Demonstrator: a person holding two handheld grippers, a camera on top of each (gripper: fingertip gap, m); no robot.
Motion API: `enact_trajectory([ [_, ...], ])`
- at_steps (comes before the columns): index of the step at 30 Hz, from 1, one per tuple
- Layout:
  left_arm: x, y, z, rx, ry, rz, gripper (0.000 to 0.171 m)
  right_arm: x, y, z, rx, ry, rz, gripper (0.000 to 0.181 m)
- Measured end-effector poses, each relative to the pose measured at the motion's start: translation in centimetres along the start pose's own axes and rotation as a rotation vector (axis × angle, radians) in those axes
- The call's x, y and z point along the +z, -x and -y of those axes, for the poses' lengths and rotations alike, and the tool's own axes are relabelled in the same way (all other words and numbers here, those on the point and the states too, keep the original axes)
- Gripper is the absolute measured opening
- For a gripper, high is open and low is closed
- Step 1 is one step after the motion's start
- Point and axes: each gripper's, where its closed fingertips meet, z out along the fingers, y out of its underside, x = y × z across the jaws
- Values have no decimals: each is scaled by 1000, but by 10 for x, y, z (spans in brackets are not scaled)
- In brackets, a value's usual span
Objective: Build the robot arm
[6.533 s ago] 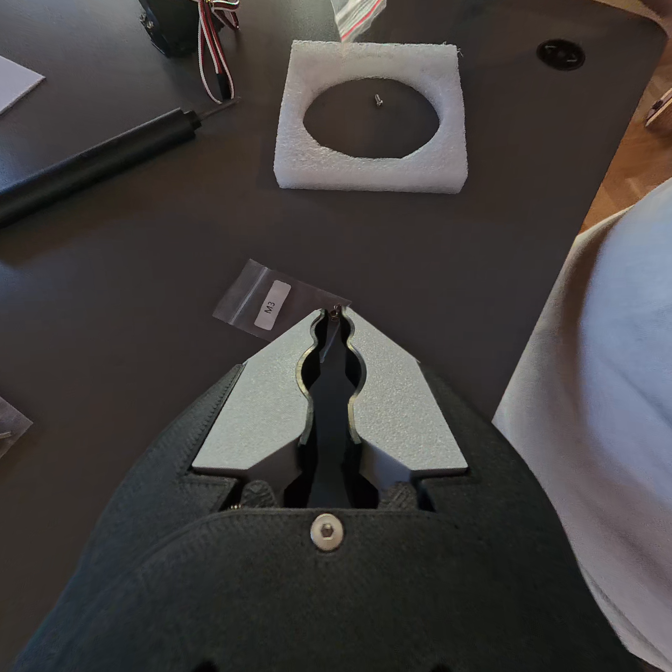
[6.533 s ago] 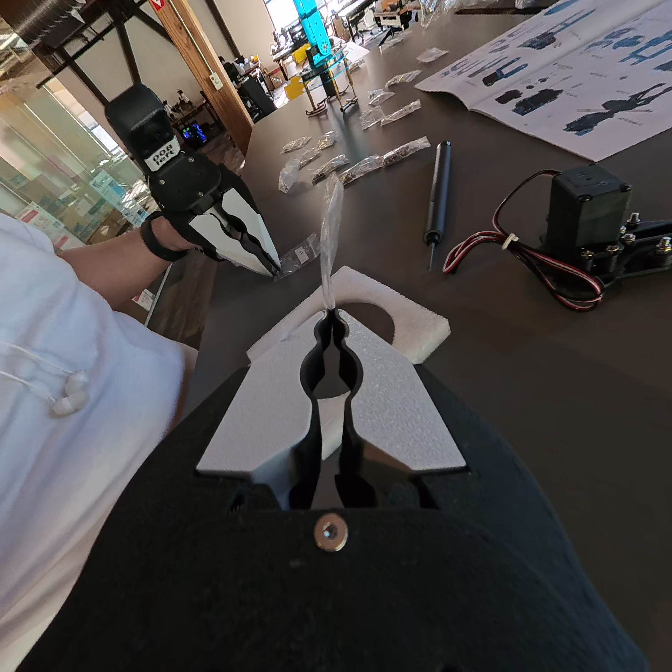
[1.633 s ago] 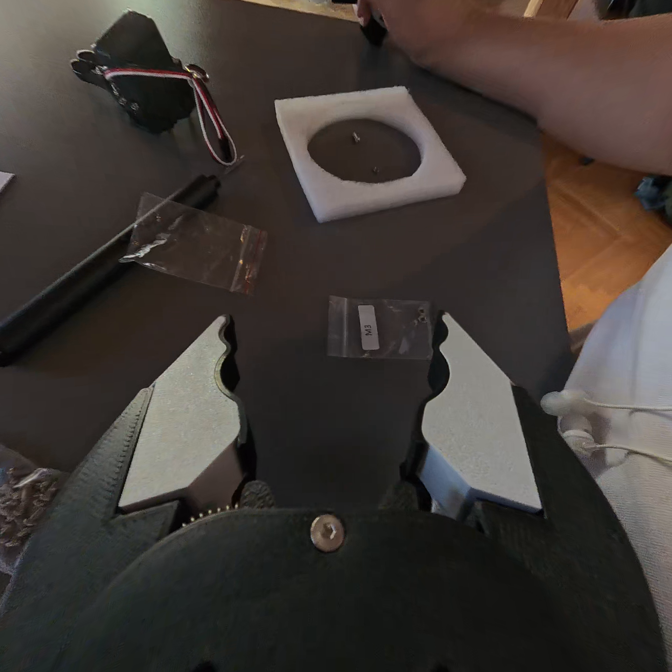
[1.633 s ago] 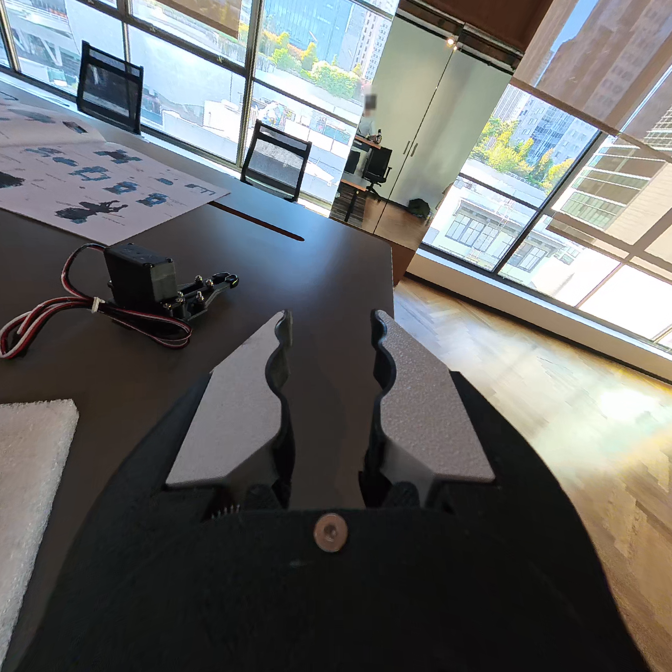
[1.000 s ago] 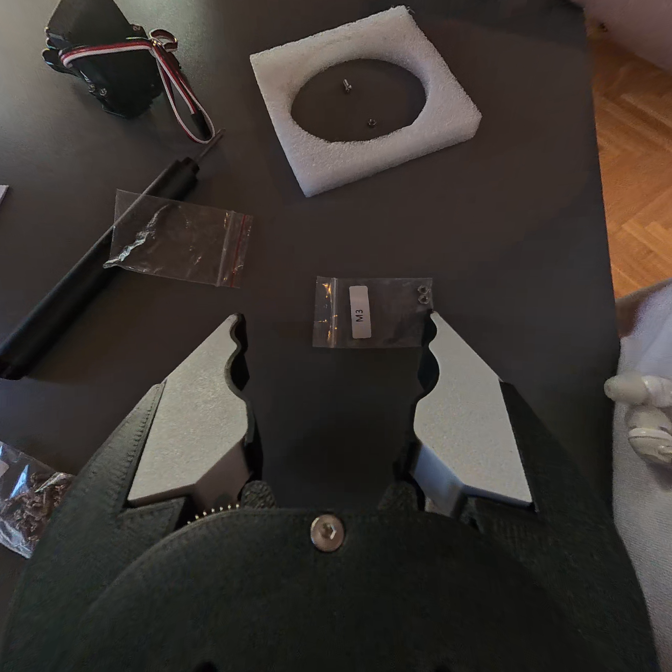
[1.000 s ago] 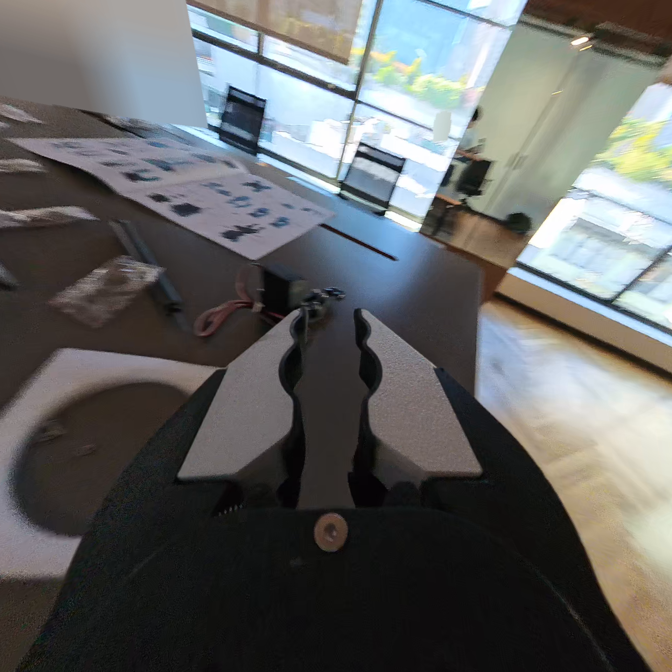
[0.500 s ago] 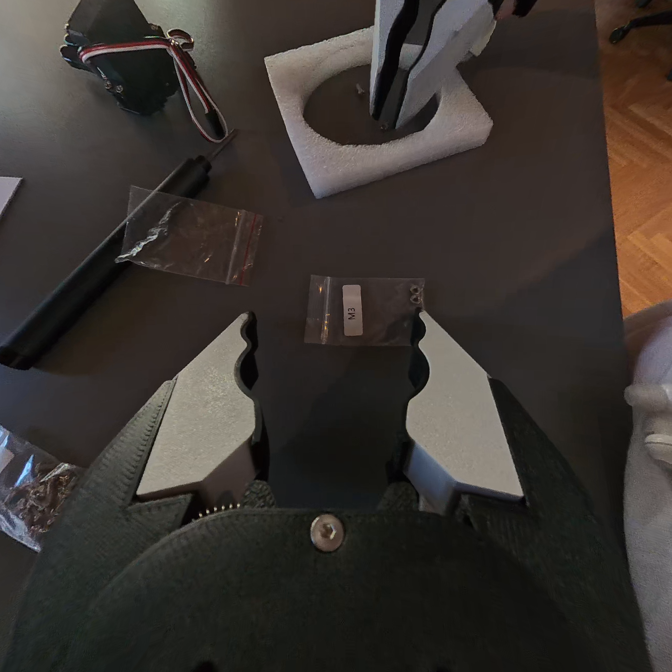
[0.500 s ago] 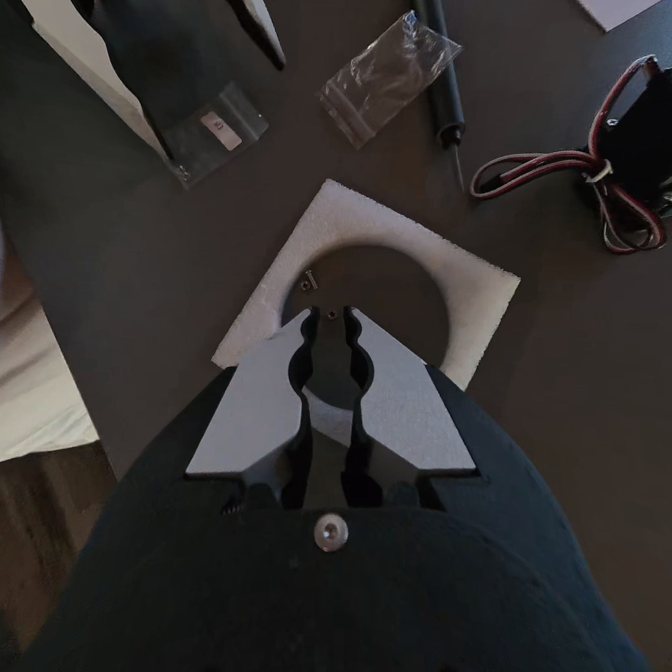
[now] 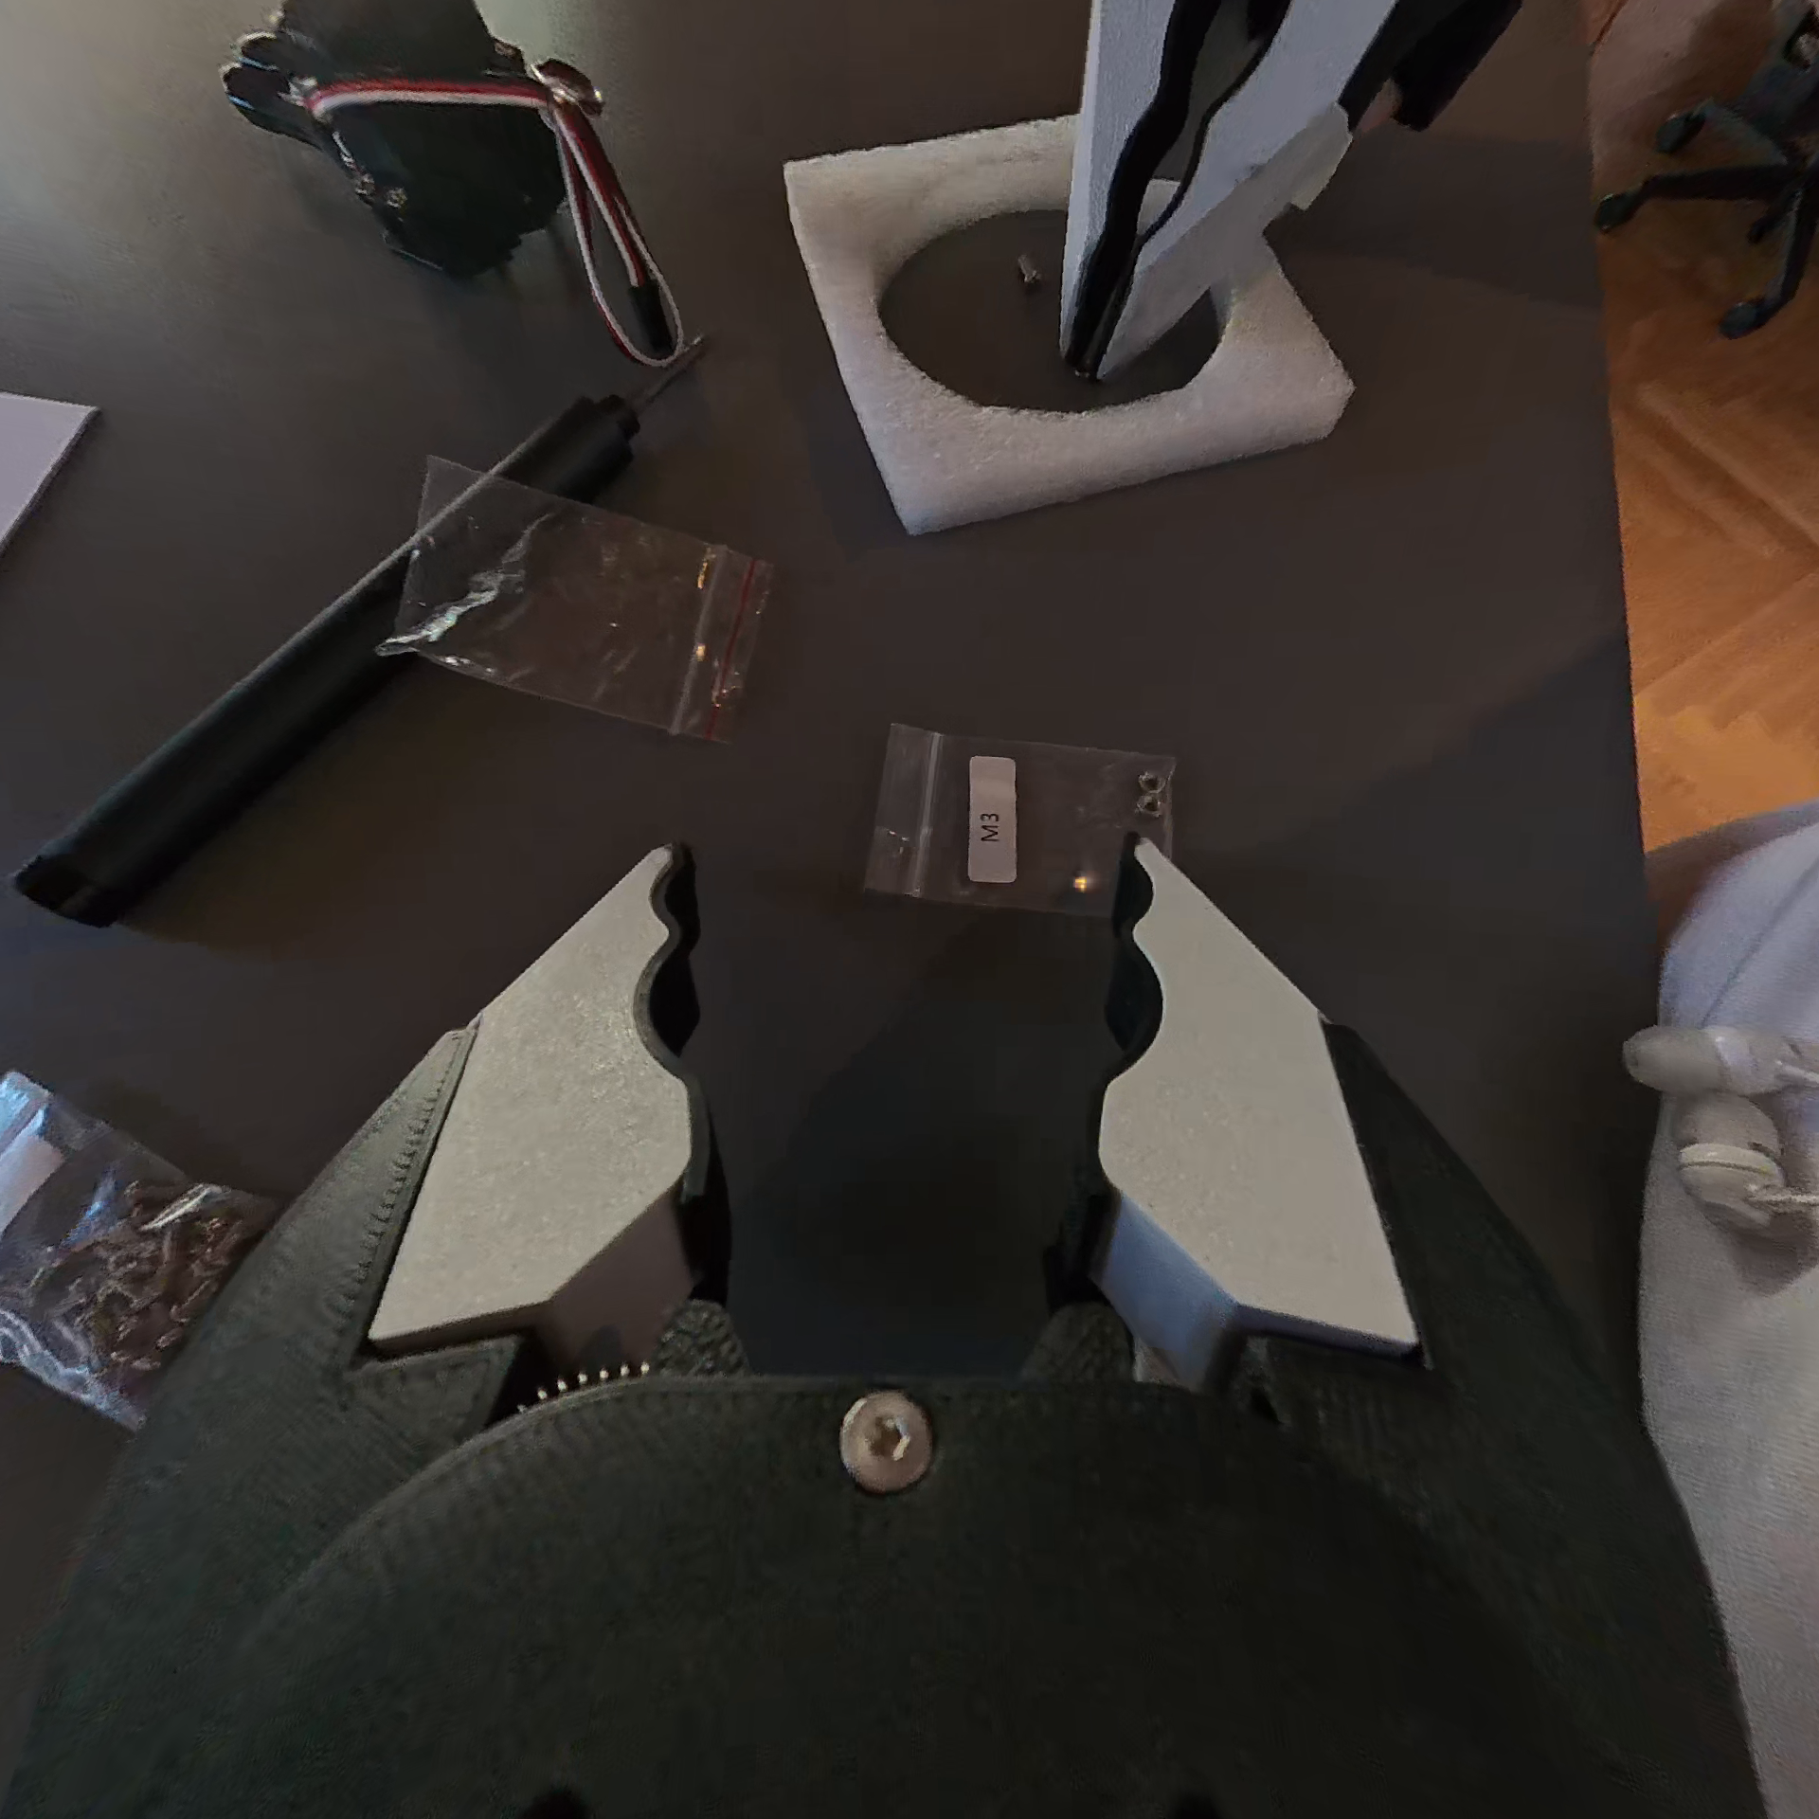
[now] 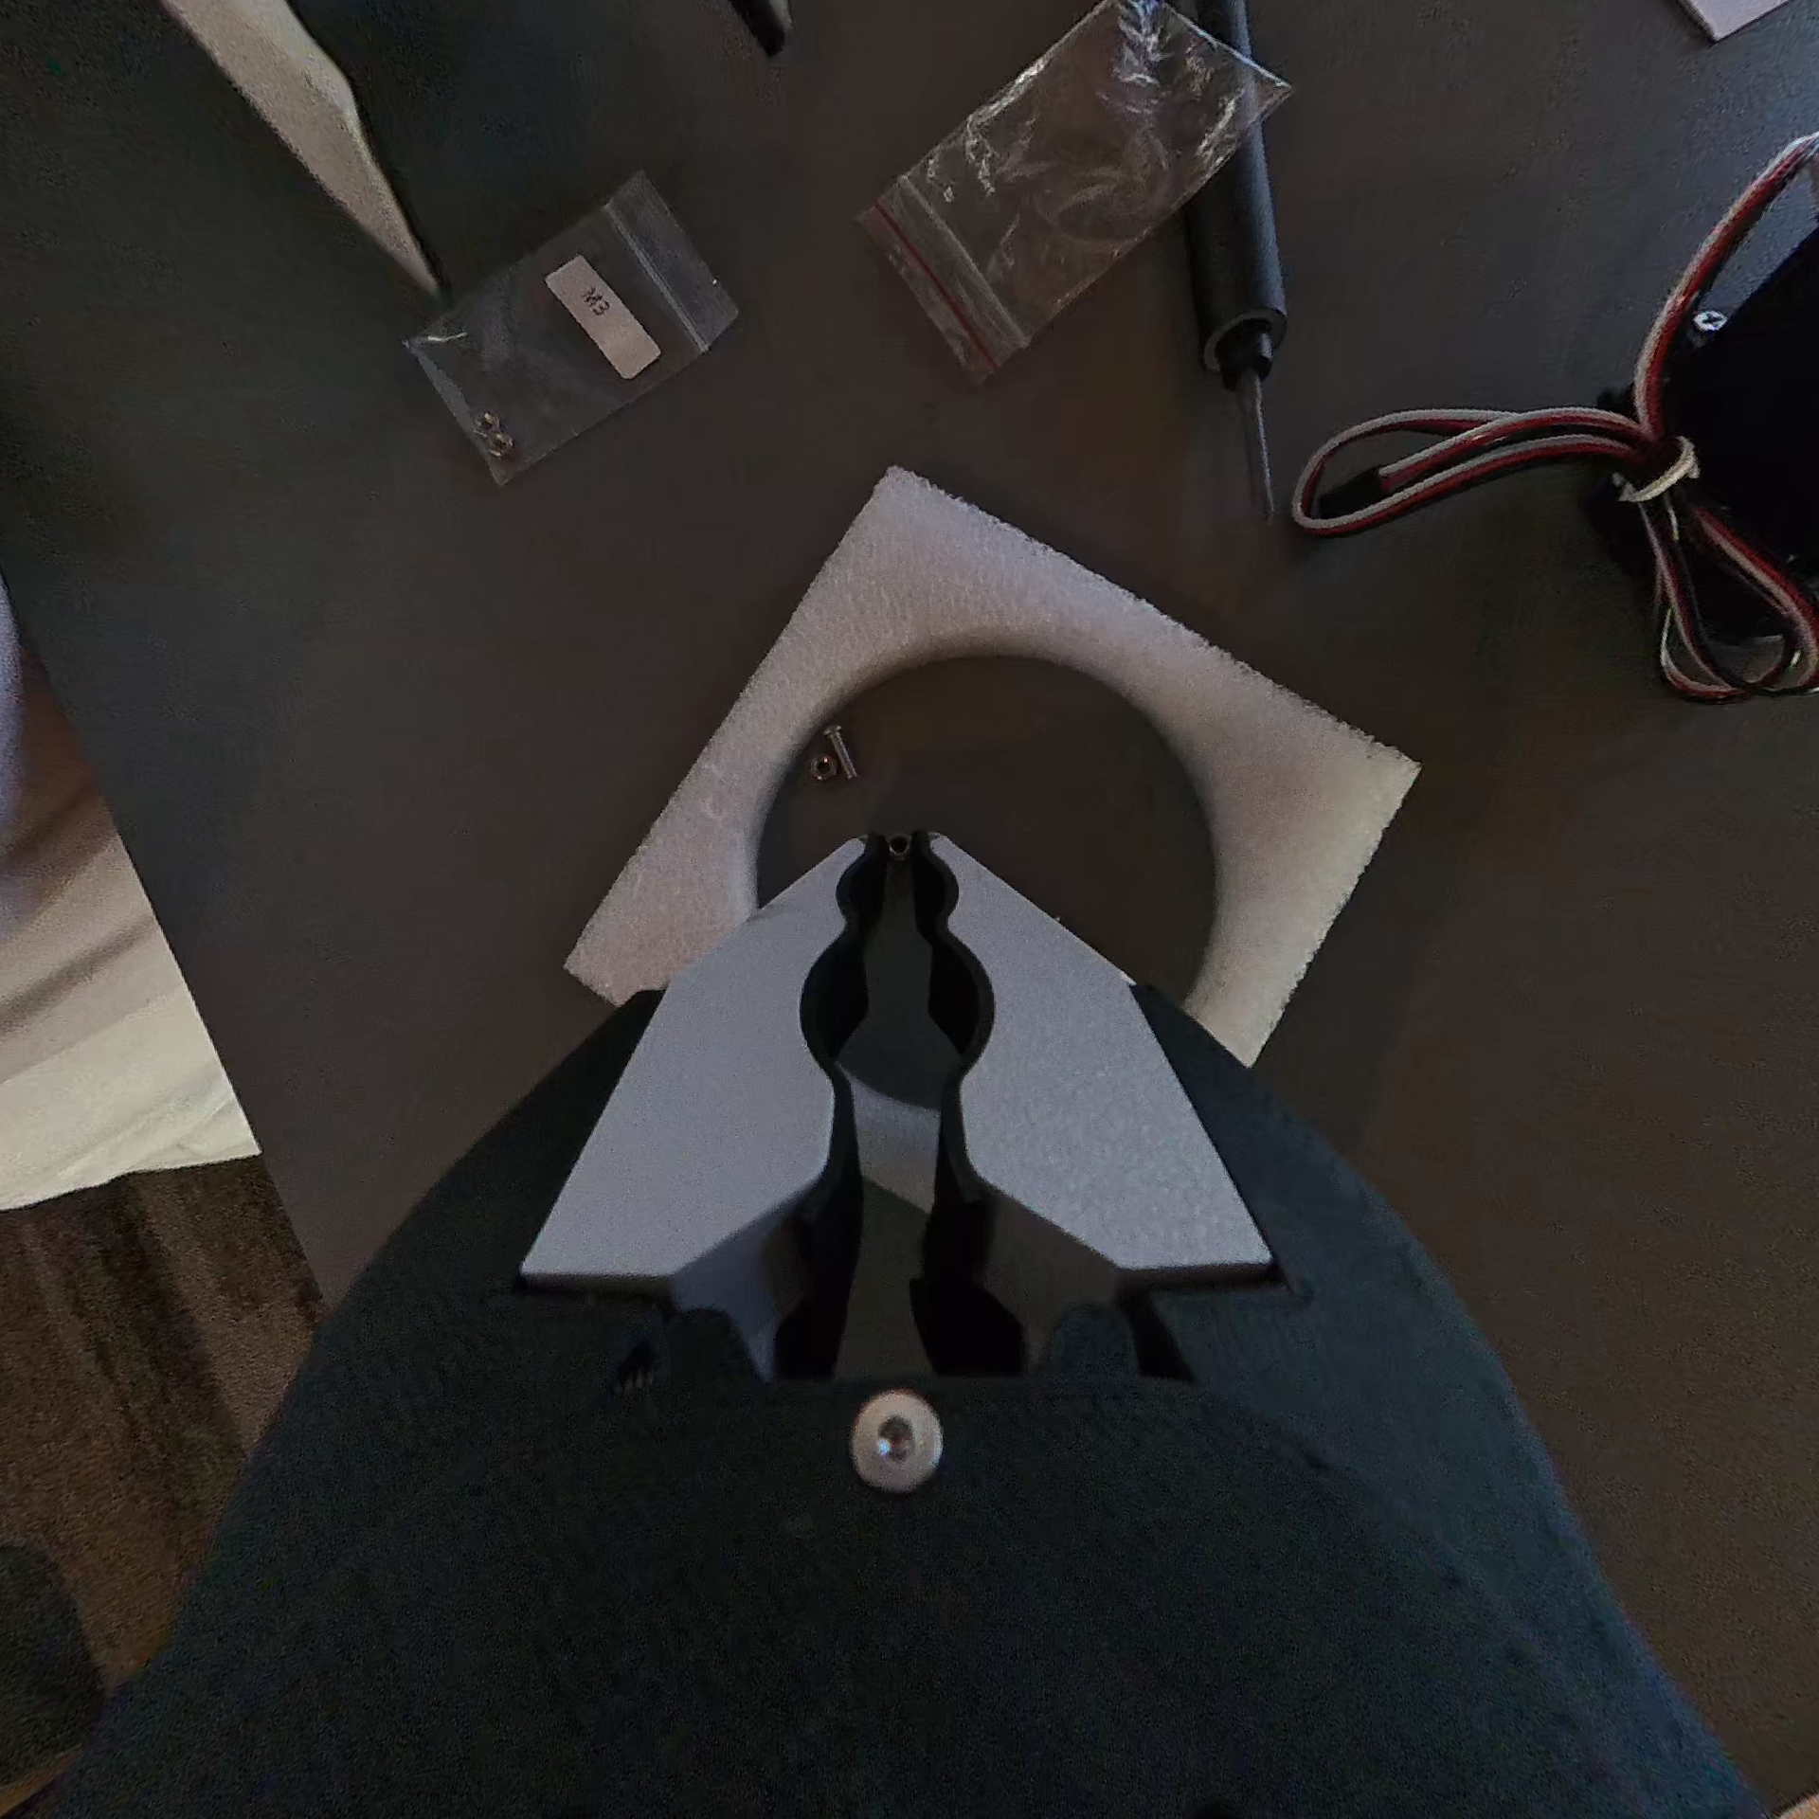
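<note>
Screws: two in the white foam frame point(image 10: 984, 630)'s round cut-out — one loose screw point(image 10: 833, 760) lying by the inner edge, one small screw point(image 10: 897, 846) pinched between the right gripper point(image 10: 897, 845)'s tips, jaws nearly closed on it, tips down on the dark table point(image 10: 492, 689) inside the cut-out. Left gripper point(image 9: 906, 856) spread wide, holding nothing, hovering just short of the labelled bag point(image 9: 1019, 822); its right fingertip point(image 9: 1142, 856) overlaps that bag's near corner in view, contact can't be told. Count: two clear zip bags lying flat — labelled bag with two small nuts point(image 9: 1148, 793) in one corner, plus empty red-strip bag point(image 9: 581, 620) resting partly on the black screwdriver point(image 9: 295, 659); one more bag of hardware point(image 9: 108, 1270) at the left edge; one black servo point(image 9: 433, 167) with red-white cable. Table edge runs close along the right of the foam frame and labelled bag, wood floor point(image 9: 1723, 591) beyond; bare table between the labelled bag and foam frame. Versus 0.5 s ago: right gripper's jaws had a gap with the screw sitting between the tips, now they're clamped onto it; left gripper about the same spread, slightly nearer the labelled bag. Loose screw, bags and screwdriver unmoved.
</note>
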Motion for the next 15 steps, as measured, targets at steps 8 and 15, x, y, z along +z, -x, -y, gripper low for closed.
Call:
enact_trajectory([
  [8,-20,17,14,-155,-120,-39,81,-14,24,61,-136,-140,-44,5],
  [15,-12,3,7,-64,-52,-59,88,44,81,80,-212,-81,154,5],
])
